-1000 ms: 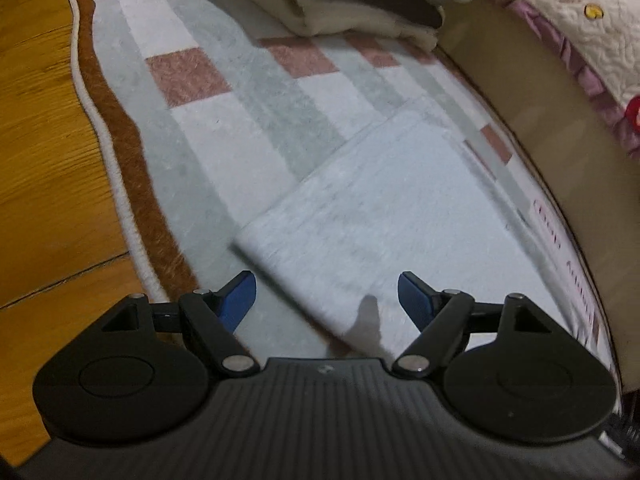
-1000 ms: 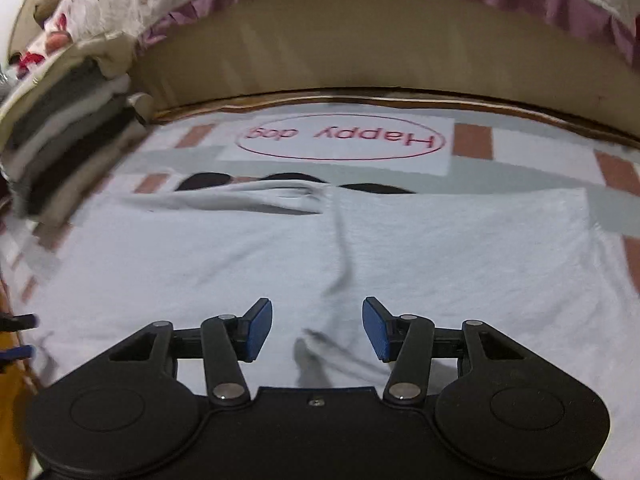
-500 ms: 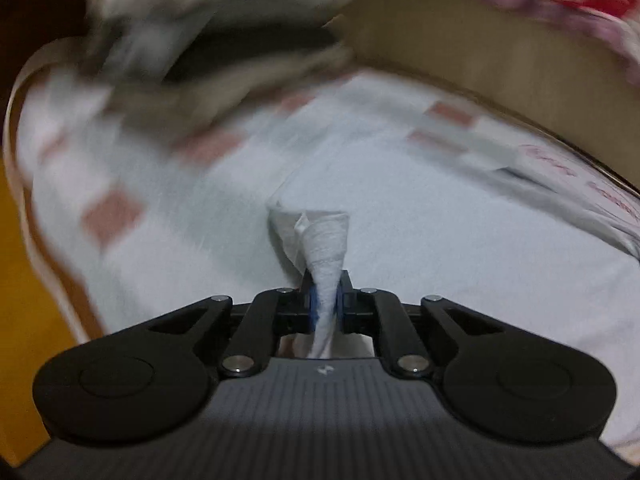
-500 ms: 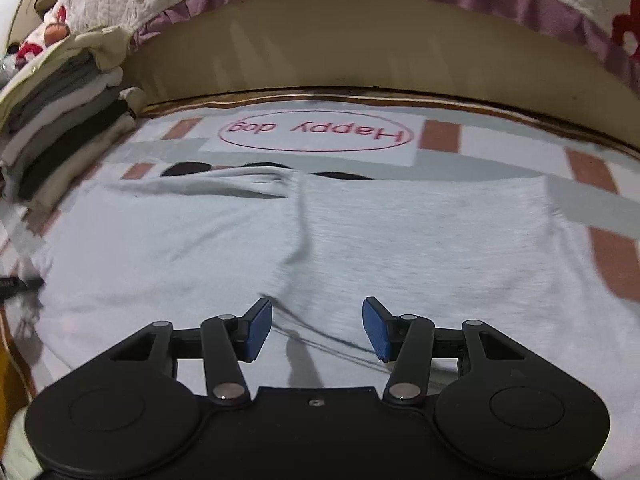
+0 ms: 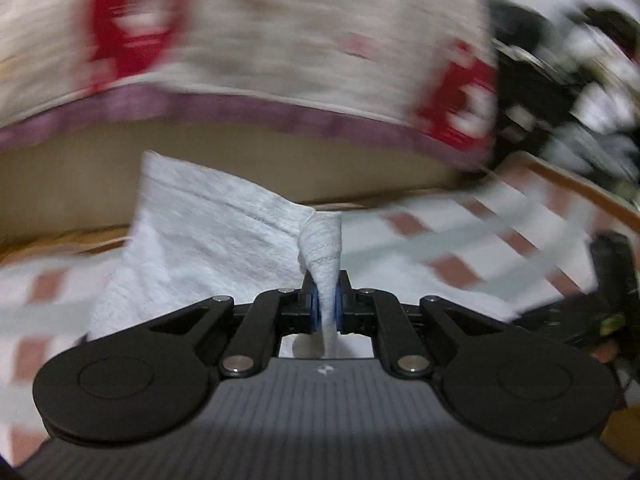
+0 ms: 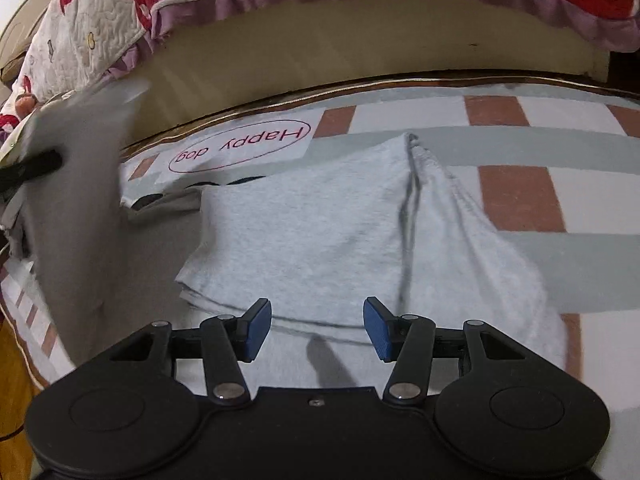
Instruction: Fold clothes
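Left wrist view: the left gripper (image 5: 326,304) is pressed together on a bunched corner of a pale grey knitted garment (image 5: 208,240), whose stitched hem is drawn into a narrow twist between the blue pads. The soft, slightly fuzzy cloth is lifted off the rug (image 5: 460,240) and hangs to the left of the gripper. Behind it a quilted bedspread (image 5: 280,32) with red shapes and a purple frilled edge is seen, heavily blurred, above a plain tan bed side (image 5: 80,184). The rug is flat-woven, with white, grey and brick-red blocks.

Right wrist view: much more of the garment (image 6: 320,232) is shown, lying on the rug (image 6: 520,200) in smooth layers with one long crease running down it. Its left end is raised as a blurred grey sheet beside a dark bar at the frame edge. The right gripper (image 6: 317,330) is spread, its blue ribbed pads held just above the cloth's near edge with nothing pinched. A red oval on the rug encloses the words "Happy dog" (image 6: 240,148), upside down. A strip of wooden floor (image 6: 16,360) is visible at the lower left.
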